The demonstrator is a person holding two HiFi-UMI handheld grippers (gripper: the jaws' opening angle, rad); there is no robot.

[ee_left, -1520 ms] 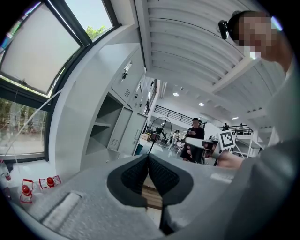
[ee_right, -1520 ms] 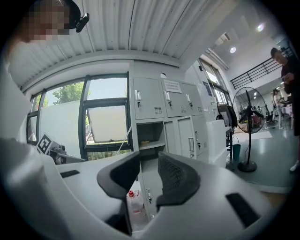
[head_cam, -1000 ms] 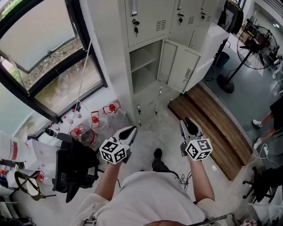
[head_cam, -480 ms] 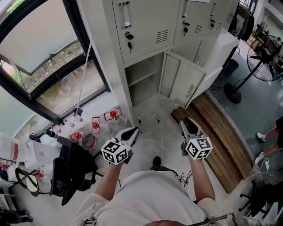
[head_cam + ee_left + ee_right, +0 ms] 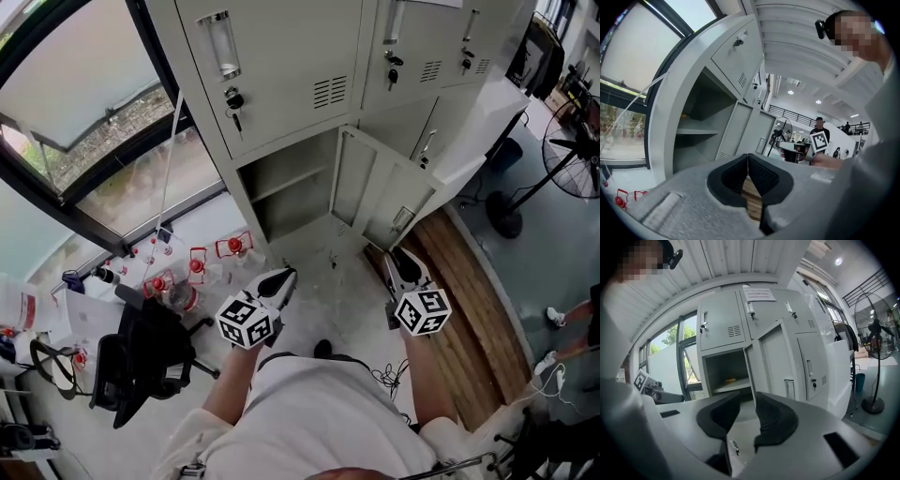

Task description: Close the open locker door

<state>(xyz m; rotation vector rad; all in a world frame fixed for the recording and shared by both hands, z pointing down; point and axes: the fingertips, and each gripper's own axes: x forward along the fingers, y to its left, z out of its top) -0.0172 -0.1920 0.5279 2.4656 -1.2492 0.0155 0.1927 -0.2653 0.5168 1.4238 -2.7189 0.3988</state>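
Pale floor (image 5: 323, 302), red-capped bottles (image 5: 200, 267), black chair (image 5: 141, 366), wooden platform (image 5: 469, 319)

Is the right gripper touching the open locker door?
Apart. The right gripper view shows the right gripper, fingers empty, well short of the open locker door.

Matt painted-metal locker door (image 5: 380, 192), smooth wood-plank platform (image 5: 469, 309)
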